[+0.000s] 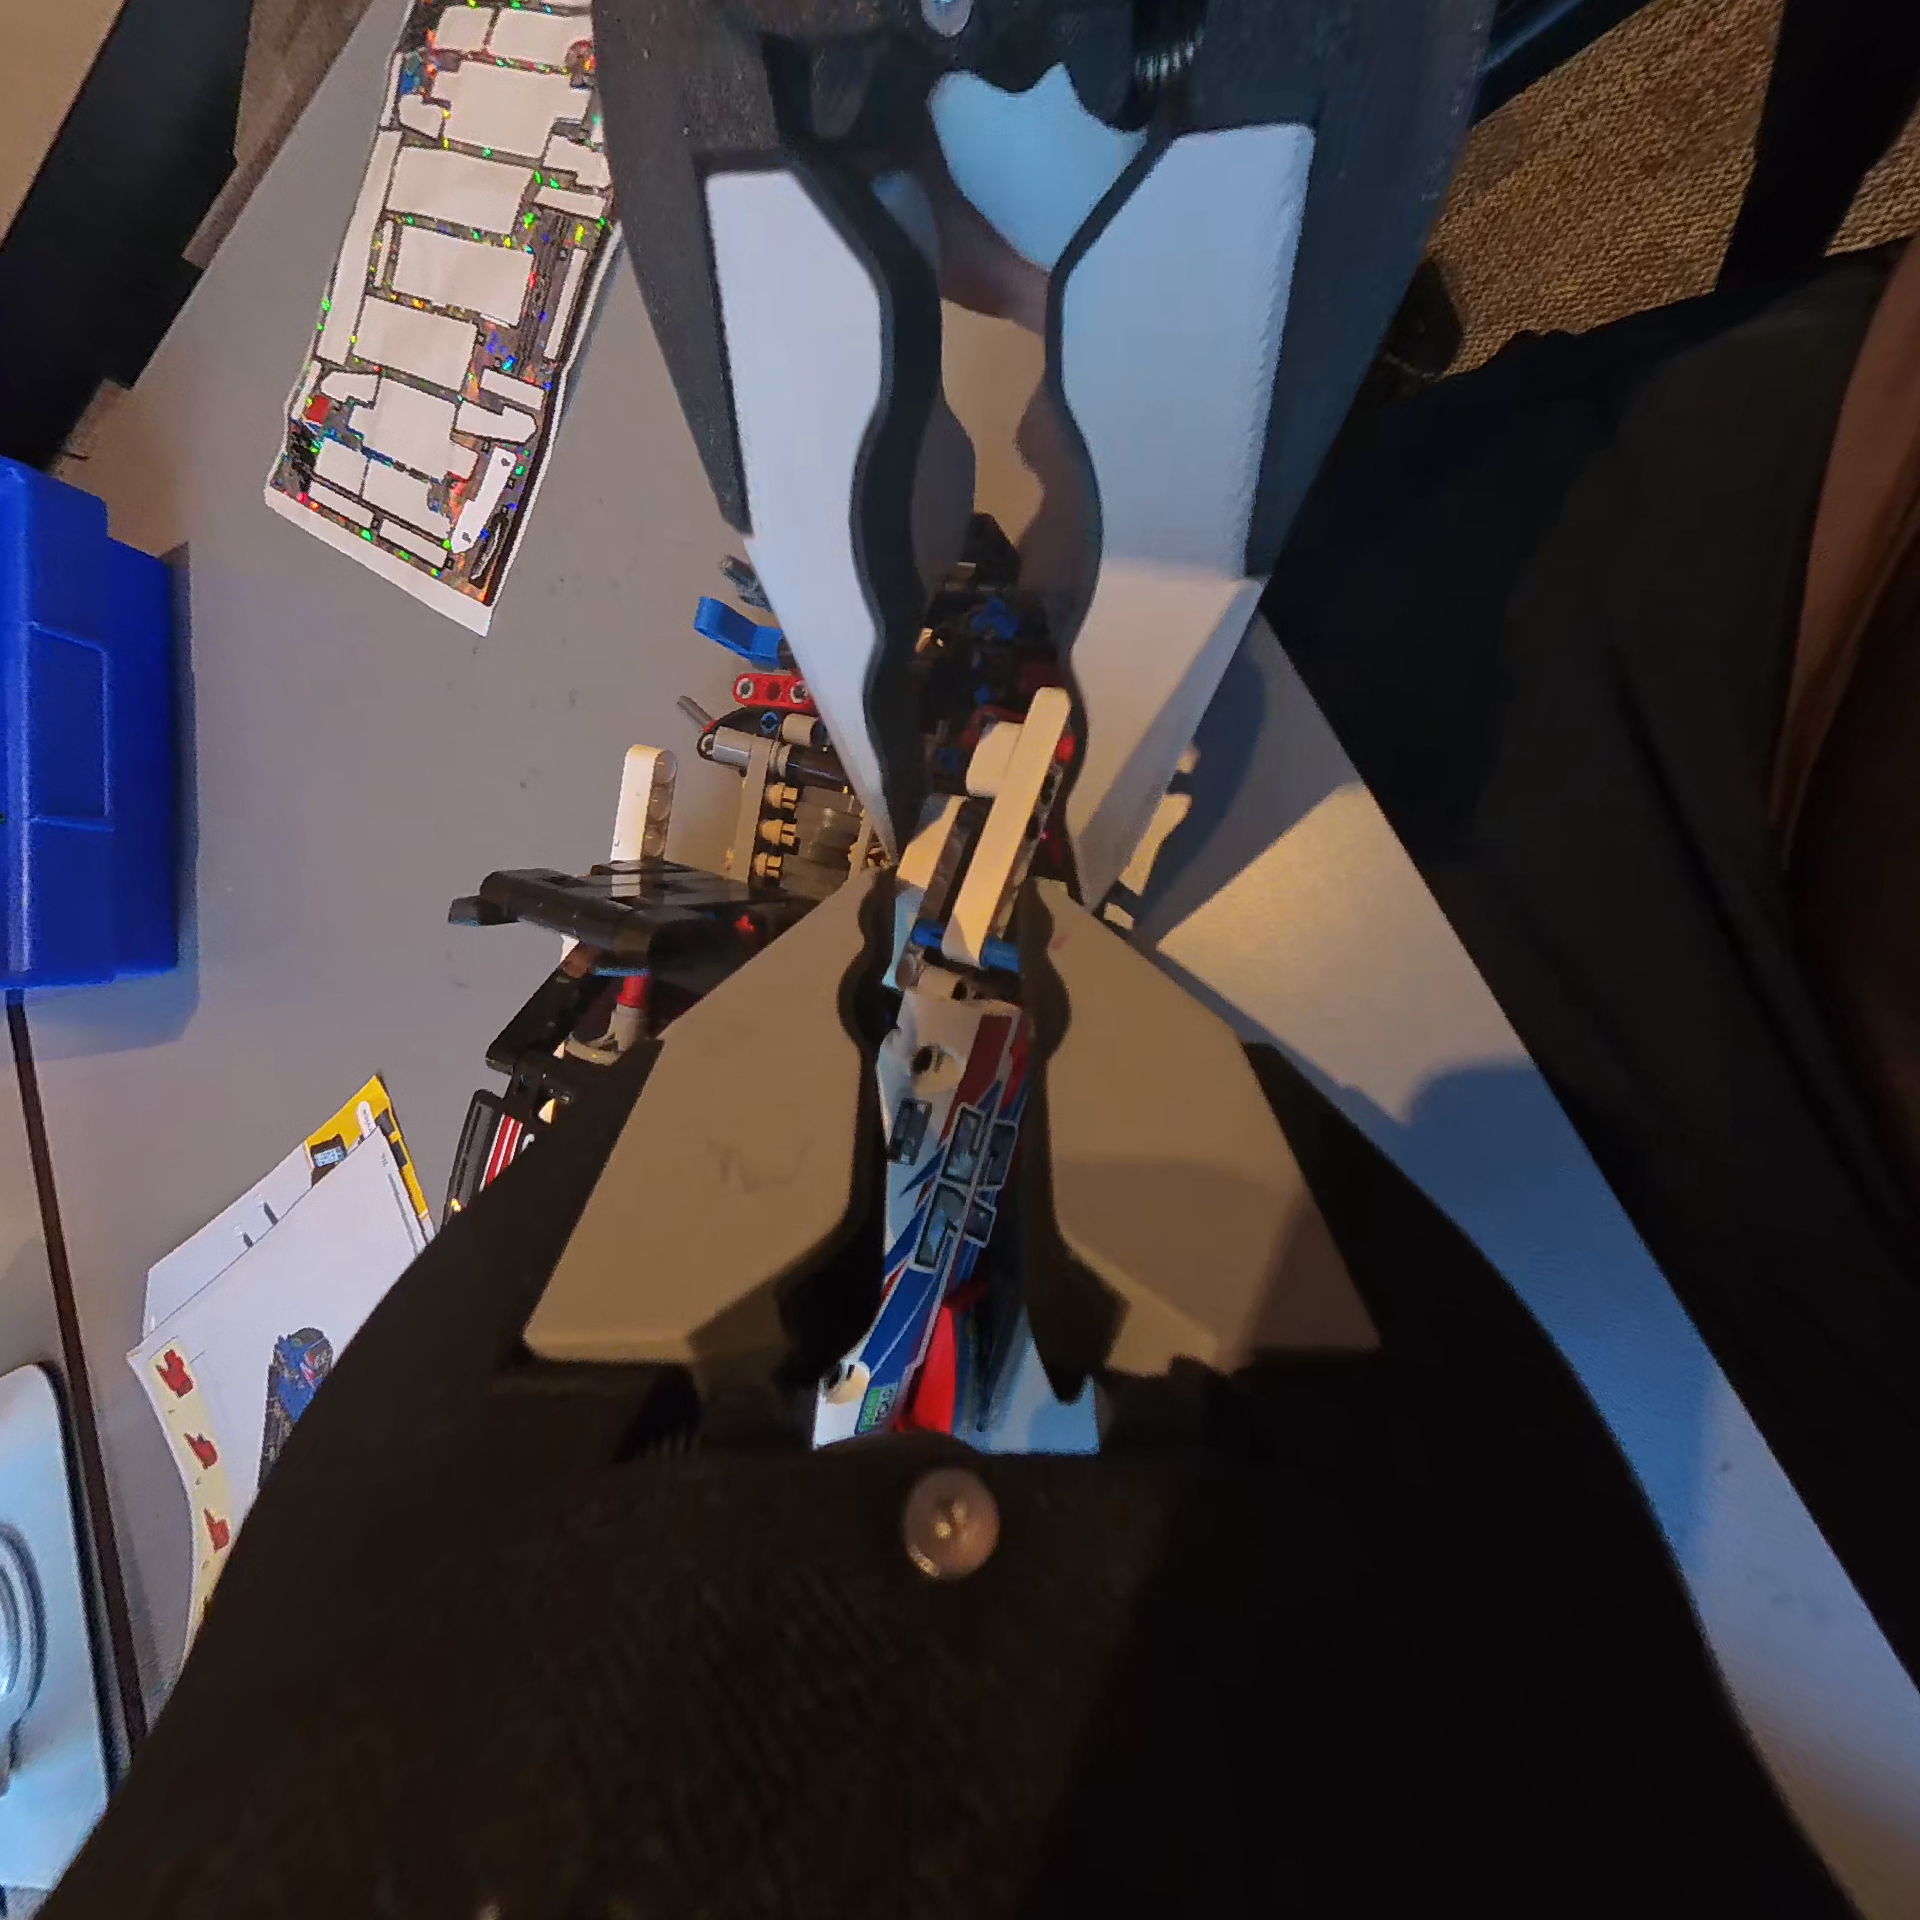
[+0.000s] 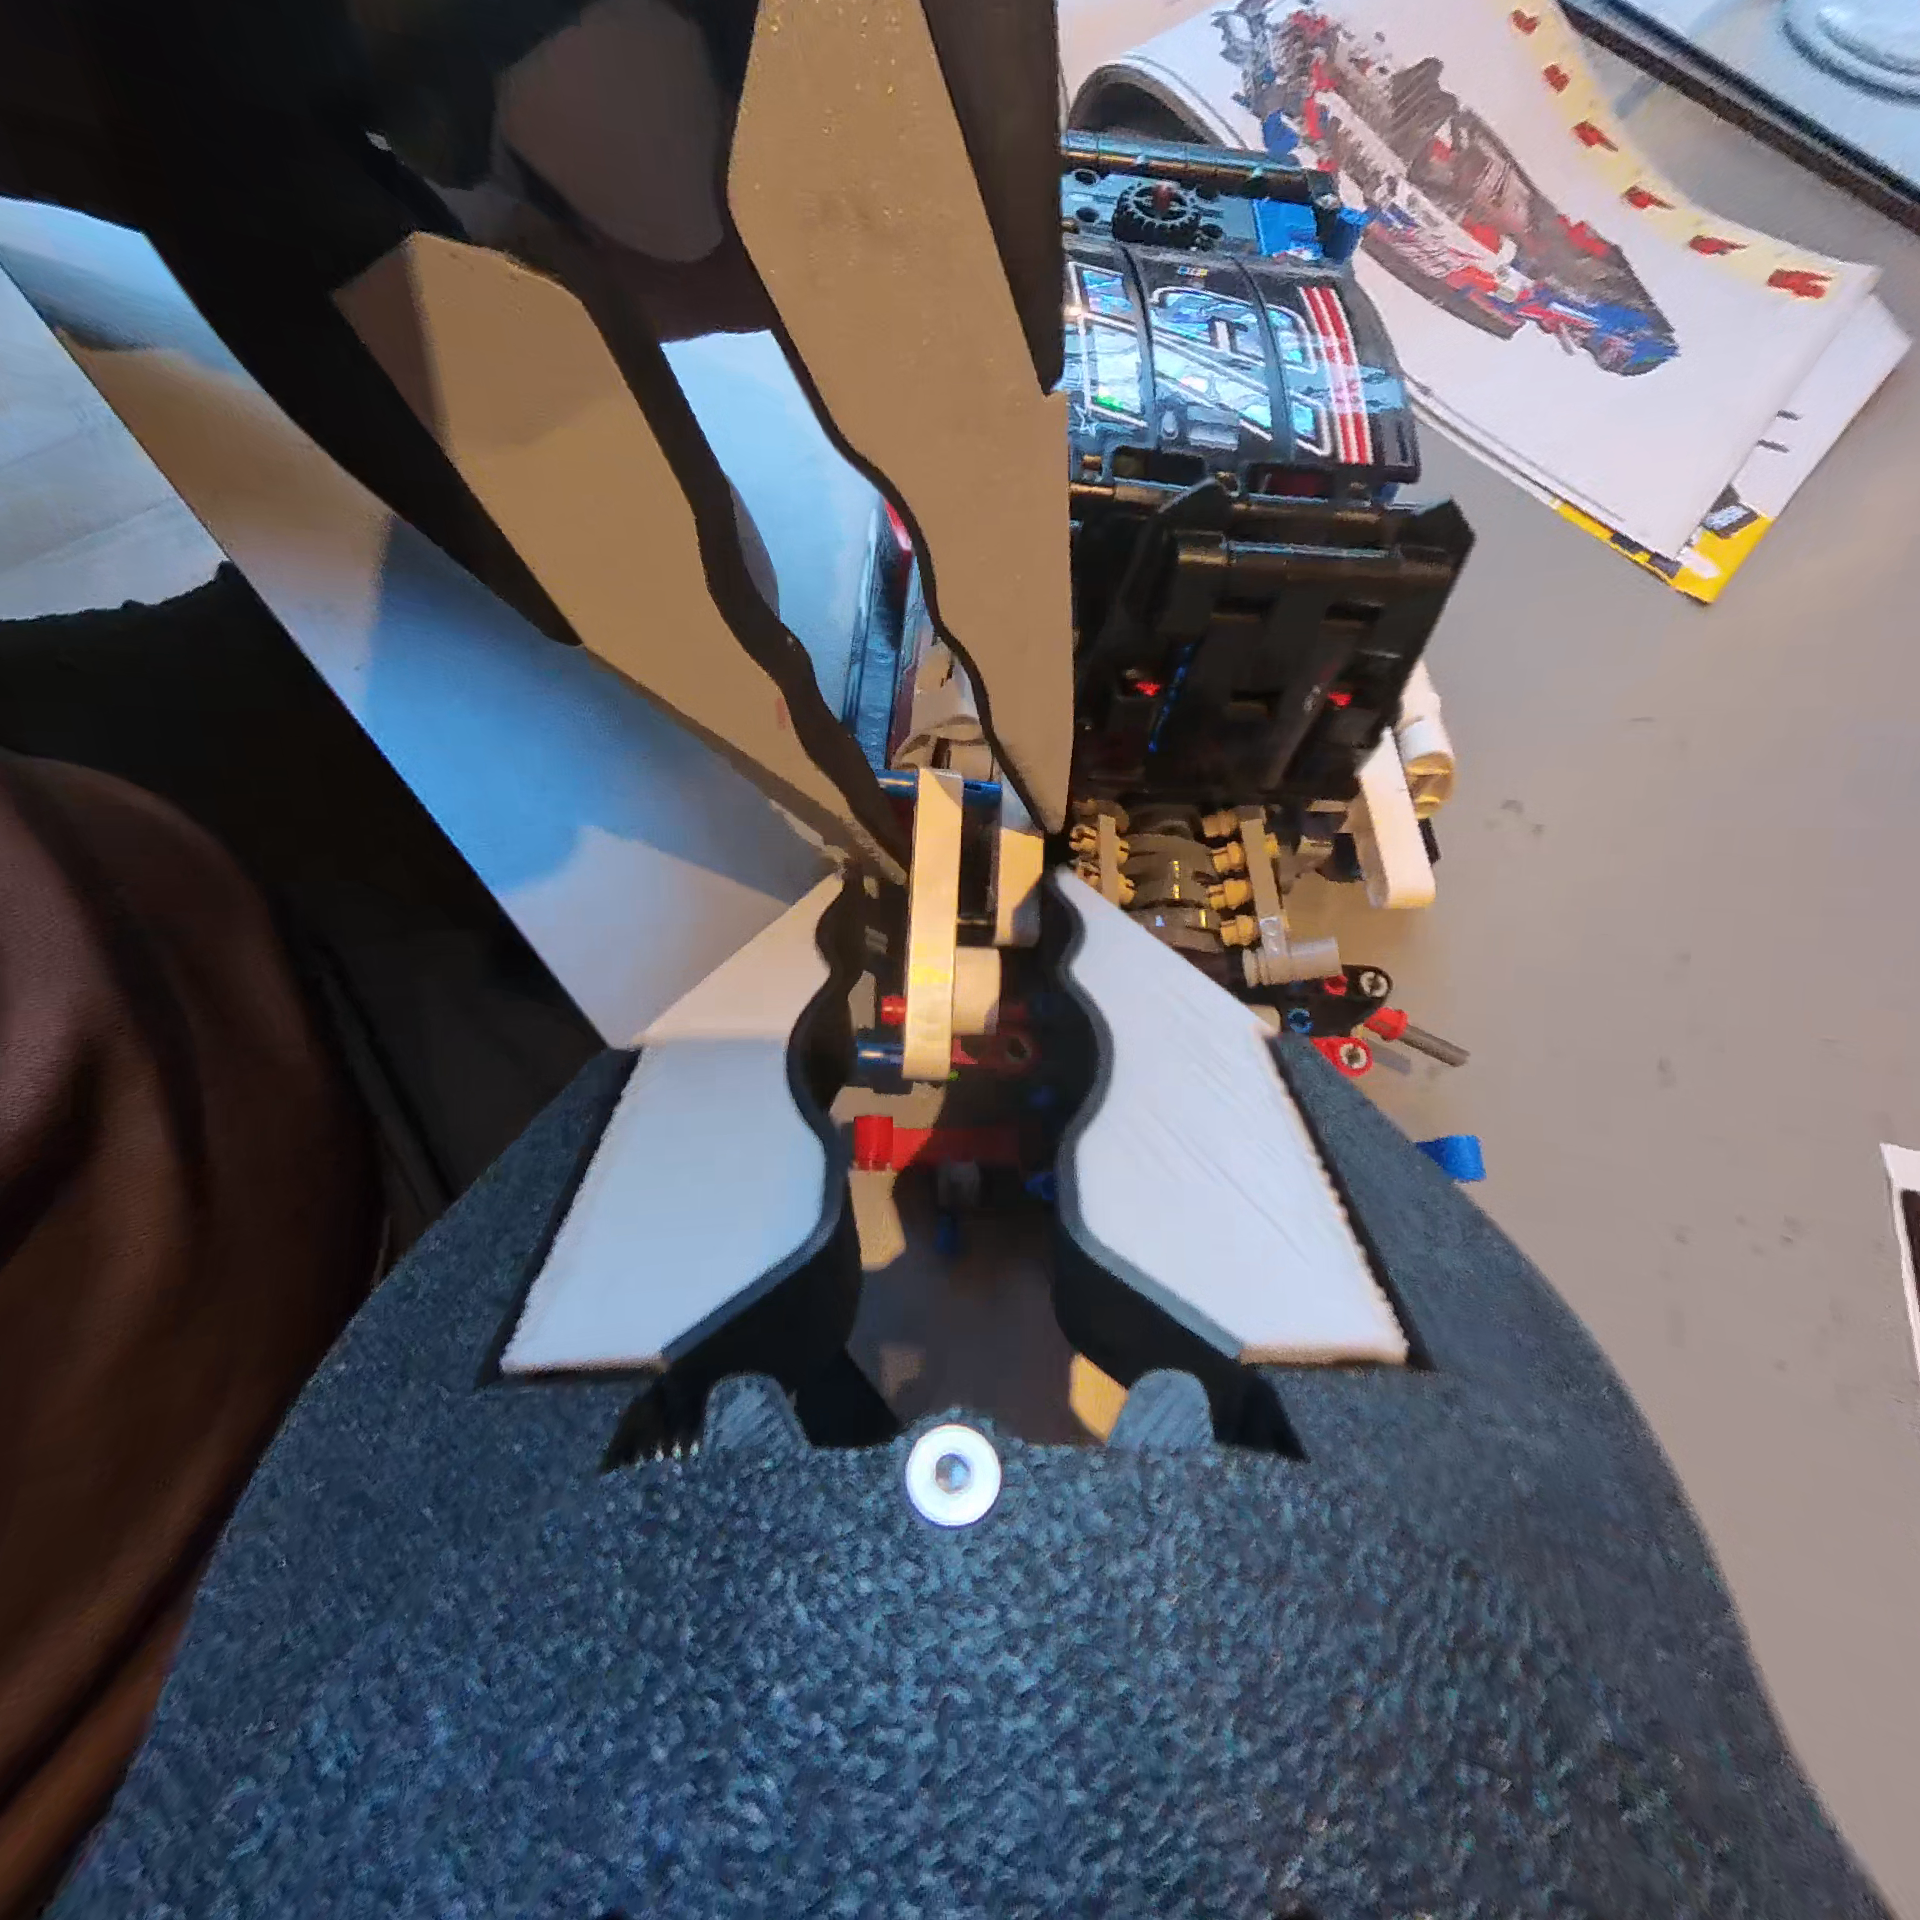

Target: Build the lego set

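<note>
A half-built lego car stands on the grey desk. Two grippers meet tip to tip at a white beam on the car's near side. The left gripper has its jaws clamped on the car's stickered panel. The right gripper has its jaws closed around the beam, whose long axis runs in line with both grippers. Both reach it equally.

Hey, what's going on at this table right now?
A person is building a lego car with two hand-held tools that meet tip to tip at its near side. Both the left tool and the right tool close around the same white beam on the model. Whether it is being pressed on or pulled off is unclear. The open instruction booklet, a sticker sheet and a blue bin lie on the grey table.
</note>
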A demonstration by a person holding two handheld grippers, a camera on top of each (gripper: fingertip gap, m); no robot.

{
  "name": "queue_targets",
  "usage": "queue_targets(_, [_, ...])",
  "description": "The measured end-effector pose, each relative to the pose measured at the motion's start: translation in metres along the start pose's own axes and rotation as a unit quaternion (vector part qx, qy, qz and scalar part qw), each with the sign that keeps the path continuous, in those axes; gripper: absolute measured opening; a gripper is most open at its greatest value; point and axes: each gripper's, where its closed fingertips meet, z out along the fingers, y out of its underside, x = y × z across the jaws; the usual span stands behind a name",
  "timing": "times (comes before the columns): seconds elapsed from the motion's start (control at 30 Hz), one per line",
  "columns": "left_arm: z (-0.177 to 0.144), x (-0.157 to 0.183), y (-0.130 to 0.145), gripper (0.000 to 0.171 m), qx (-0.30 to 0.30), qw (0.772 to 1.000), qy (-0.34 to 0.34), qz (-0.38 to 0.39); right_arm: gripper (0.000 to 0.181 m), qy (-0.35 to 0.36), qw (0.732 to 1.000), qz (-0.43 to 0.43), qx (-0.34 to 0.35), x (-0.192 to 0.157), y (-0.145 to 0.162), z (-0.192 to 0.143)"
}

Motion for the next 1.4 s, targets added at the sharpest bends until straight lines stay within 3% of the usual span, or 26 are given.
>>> queue_targets(0.73, [0.0, -0.002, 0.001, 0.02, 0.01, 1.0, 0.002, -0.006, 0.025, -0.014, 1.0, -0.006, -0.021, 0.004, 0.001, -0.001])
queue_targets(1.17, [-0.029, -0.004, 0.005, 0.028, 0.003, 0.988, -0.154, 0.005, 0.025, -0.03, 0.999, -0.002, -0.024, 0.004, -0.001, 0.001])
queue_targets(1.3, [-0.017, -0.004, 0.007, 0.024, -0.046, 0.973, -0.205, 0.097, 0.025, -0.037, 0.999, 0.013, -0.02, 0.003, -0.001, 0.001])
queue_targets(1.4, [-0.006, -0.004, 0.006, 0.012, -0.074, 0.958, -0.226, 0.158, 0.025, -0.041, 0.999, 0.019, -0.018, 0.002, -0.002, 0.001])
